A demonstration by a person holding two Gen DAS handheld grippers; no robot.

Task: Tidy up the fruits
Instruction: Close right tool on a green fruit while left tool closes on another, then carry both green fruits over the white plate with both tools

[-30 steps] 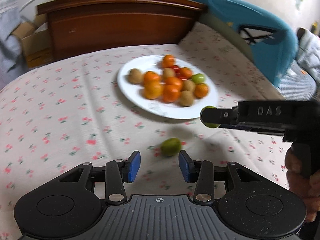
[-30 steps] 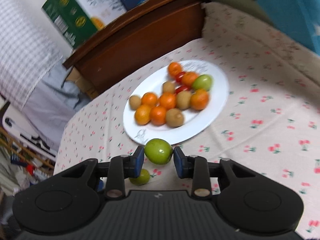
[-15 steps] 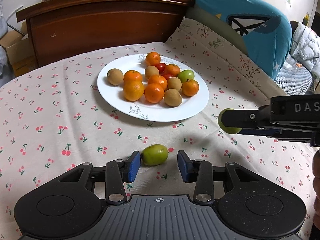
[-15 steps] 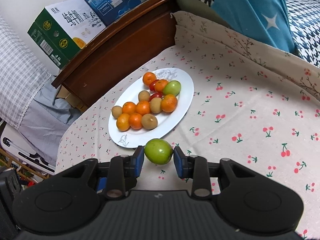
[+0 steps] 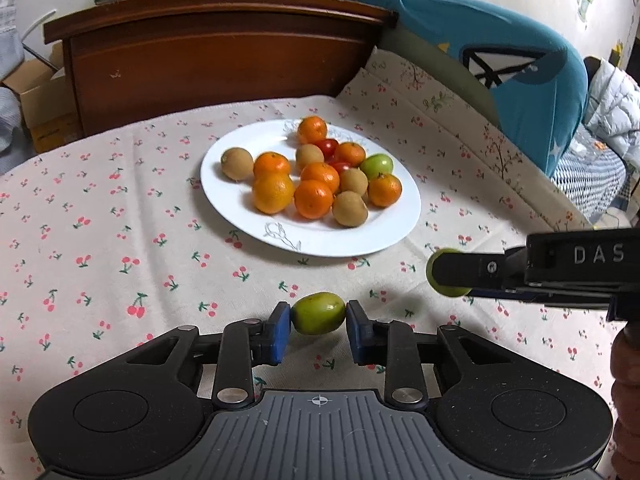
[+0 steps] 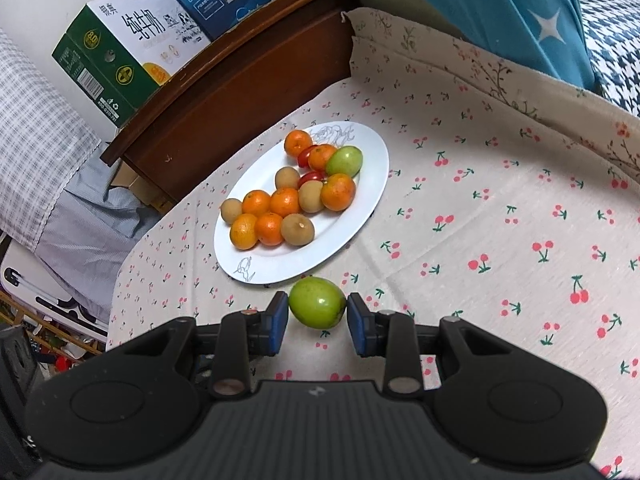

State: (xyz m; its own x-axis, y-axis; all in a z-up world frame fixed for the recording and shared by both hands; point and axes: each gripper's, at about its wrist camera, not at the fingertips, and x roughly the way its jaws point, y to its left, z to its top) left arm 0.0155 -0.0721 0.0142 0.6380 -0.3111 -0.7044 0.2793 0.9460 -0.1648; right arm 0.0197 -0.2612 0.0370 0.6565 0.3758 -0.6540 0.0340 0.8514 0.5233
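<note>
A white plate (image 5: 320,242) on the cherry-print cloth holds several oranges, brown fruits, red tomatoes and one green fruit (image 5: 377,165). My left gripper (image 5: 318,325) is shut on a green fruit (image 5: 318,313) just above the cloth, near the plate's front rim. My right gripper (image 6: 318,314) is shut on another green fruit (image 6: 317,302) and holds it above the cloth beside the plate (image 6: 360,216). That fruit (image 5: 434,280) and the right gripper also show at the right of the left wrist view.
A brown wooden headboard (image 5: 216,60) stands behind the cloth, with cartons (image 6: 120,48) on top. A teal cushion (image 5: 500,56) lies at the back right. Cardboard boxes (image 5: 36,104) sit at the left.
My left gripper moved forward around the green fruit on the cloth and shut on it. My right gripper kept its green fruit and drew back from the plate a little.
</note>
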